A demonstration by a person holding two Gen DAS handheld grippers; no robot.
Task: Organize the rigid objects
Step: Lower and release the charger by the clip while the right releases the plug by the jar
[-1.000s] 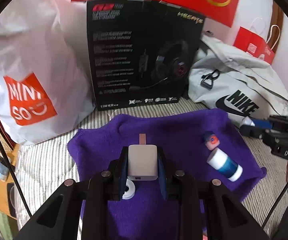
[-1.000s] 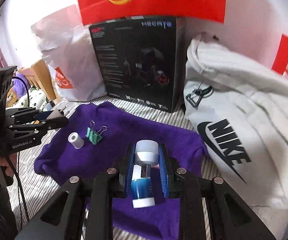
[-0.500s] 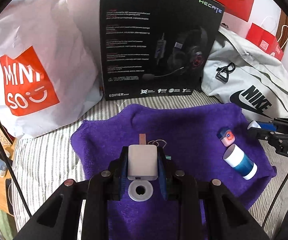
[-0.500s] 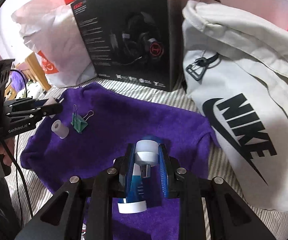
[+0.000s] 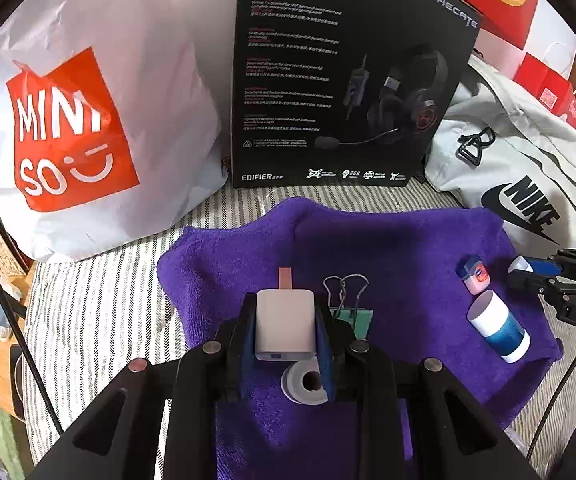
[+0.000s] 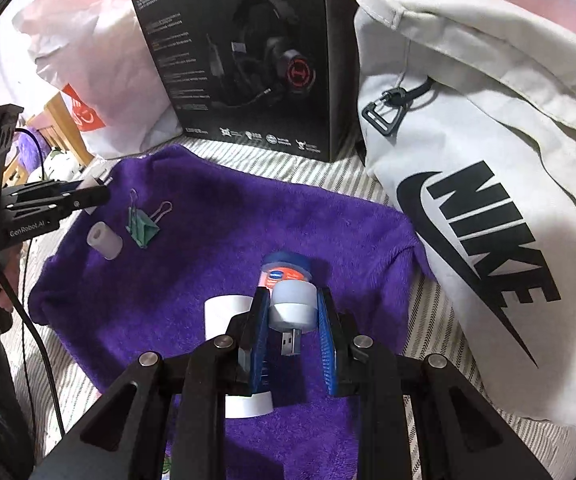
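My left claw [image 5: 285,326] is clenched on a white charger block [image 5: 285,326], pads flat on its two broad sides, the metal prong [image 5: 285,278] sticking out ahead of my fingertips. It looks light, hard and smooth; I judge the flat faces the right place to hold it, since a grip on the corners could let it twist out. Just under the block, between my fingers and nearer to me, a white tape roll [image 5: 306,382] lies on the purple towel [image 5: 388,248]. A green binder clip [image 5: 350,312] lies just right of my right finger, its wire handles pointing away from me. Farther right lie a blue-and-white cylinder [image 5: 498,330] and a small pink jar with a blue lid [image 5: 474,274].

My right claw [image 6: 292,312] grips a small round white USB light [image 6: 291,306] by its curved body, its plug [image 6: 291,342] pointing back toward me. Being round, smooth and tiny, it could roll between the pads, so I judge that it wants a steady squeeze across its widest part. Just left of and below my left finger the cylinder [image 6: 227,312] lies on the towel, partly hidden by my frame. Just ahead of my fingertips stands the pink jar [image 6: 285,272]; whether the light touches it I cannot tell. Beyond the towel stand a black headset box [image 6: 247,60] and a white drawstring bag [image 6: 488,200].
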